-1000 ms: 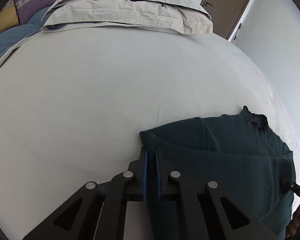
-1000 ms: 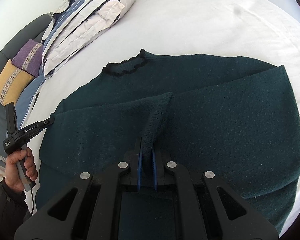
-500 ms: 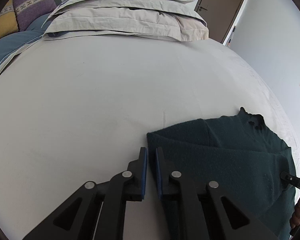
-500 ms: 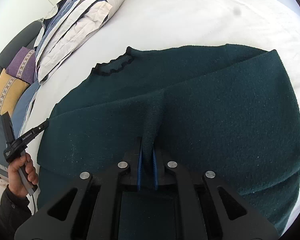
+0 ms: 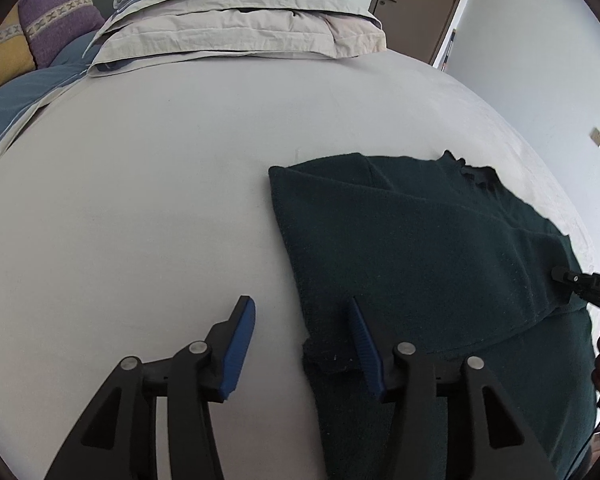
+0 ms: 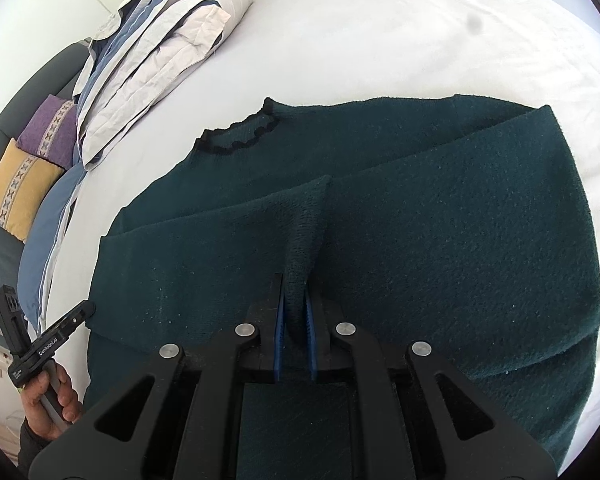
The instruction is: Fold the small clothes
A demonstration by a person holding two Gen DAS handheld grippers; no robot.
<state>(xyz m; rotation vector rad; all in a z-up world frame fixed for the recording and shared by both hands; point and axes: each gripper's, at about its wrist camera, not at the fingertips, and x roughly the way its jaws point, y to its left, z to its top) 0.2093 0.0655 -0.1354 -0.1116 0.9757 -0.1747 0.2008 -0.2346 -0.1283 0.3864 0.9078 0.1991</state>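
our left hand-held gripper (image 5: 300, 332) gaped wide, empty; the right hand-held gripper (image 6: 295, 300) pinched the sweater (image 6: 440, 220) cuff ahead, which we feared could drag the fold askew.

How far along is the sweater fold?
Done: both sides of the green sweater lie folded onto its middle. In hand: the right hand-held gripper pinches a ridge of knit; the left hand-held gripper is open, holding nothing. Left: folding it across its length.
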